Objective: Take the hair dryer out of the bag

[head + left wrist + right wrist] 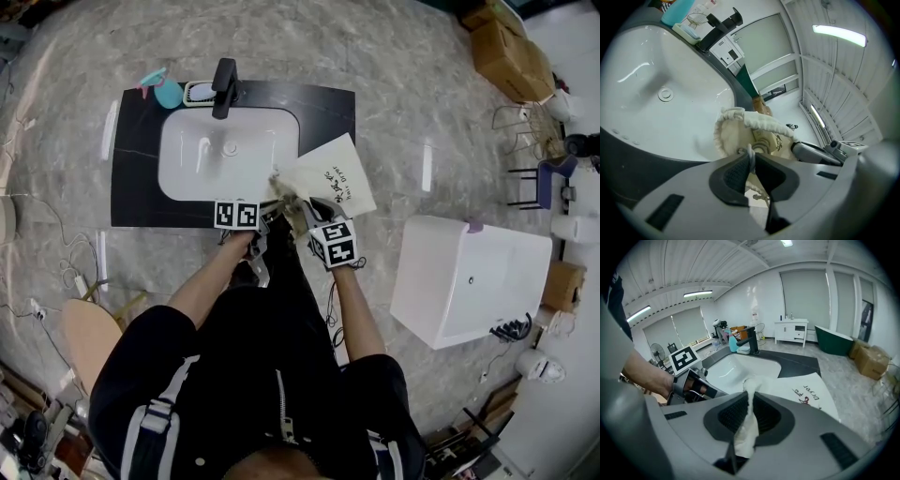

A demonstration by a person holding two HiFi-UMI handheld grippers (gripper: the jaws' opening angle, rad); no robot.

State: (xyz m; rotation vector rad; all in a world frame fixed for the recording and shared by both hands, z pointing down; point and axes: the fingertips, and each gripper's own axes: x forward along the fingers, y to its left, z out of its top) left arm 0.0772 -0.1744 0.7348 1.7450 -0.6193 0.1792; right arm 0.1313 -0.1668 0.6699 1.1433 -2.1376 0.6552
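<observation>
Hiding inside the cream cloth bag [740, 126], the hair dryer [761, 140] shows only as a pale ribbed shape through the open mouth, in the left gripper view. The bag [333, 178] lies at the front right part of the black counter [323, 108], with its printed side toward the right edge and its gathered mouth at the front right corner of the white basin [220, 155].

The left gripper [752, 161] is clenched on a thin piece of the mouth's rim. The right gripper [751, 401] is clenched too, pinching a fold of the same cloth that hangs down between its jaws. Both meet at the front edge of the counter, close beside each other.

At the back edge stand a black faucet [225, 86], a soap dish [199, 92] and a blue bottle [167, 91]. On the floor to the right, well apart, sits a white tub [469, 277].
</observation>
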